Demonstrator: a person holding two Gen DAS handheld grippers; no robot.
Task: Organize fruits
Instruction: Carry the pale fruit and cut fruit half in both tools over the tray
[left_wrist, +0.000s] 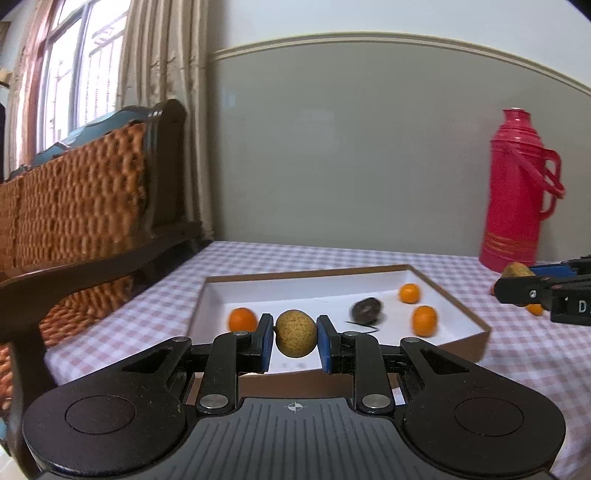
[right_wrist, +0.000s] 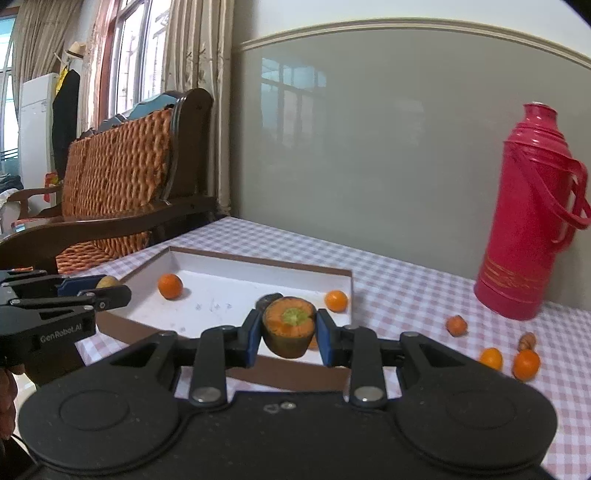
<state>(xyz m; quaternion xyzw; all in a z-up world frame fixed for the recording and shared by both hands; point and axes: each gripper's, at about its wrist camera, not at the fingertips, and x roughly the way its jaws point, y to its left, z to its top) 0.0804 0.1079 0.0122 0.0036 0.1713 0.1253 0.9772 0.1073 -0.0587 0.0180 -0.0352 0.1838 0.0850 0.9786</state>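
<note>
My left gripper (left_wrist: 295, 334) is shut on a round tan fruit (left_wrist: 296, 333) and holds it above the near edge of a white-lined shallow box (left_wrist: 454, 295). In the box lie three small oranges (left_wrist: 242, 319) (left_wrist: 409, 293) (left_wrist: 424, 320) and a dark fruit (left_wrist: 366, 310). My right gripper (right_wrist: 289, 334) is shut on a carrot stub (right_wrist: 290, 326), cut orange face toward the camera, above the box's near right edge (right_wrist: 295, 374). The right gripper also shows at the right of the left wrist view (left_wrist: 517, 286).
A red thermos (right_wrist: 524, 221) stands at the back right of the checked tablecloth (right_wrist: 406, 288). Small oranges (right_wrist: 526, 364) (right_wrist: 491, 358), a reddish fruit (right_wrist: 456, 325) and a walnut (right_wrist: 526, 341) lie loose right of the box. A wooden chair with an orange cushion (right_wrist: 110, 177) stands at the left.
</note>
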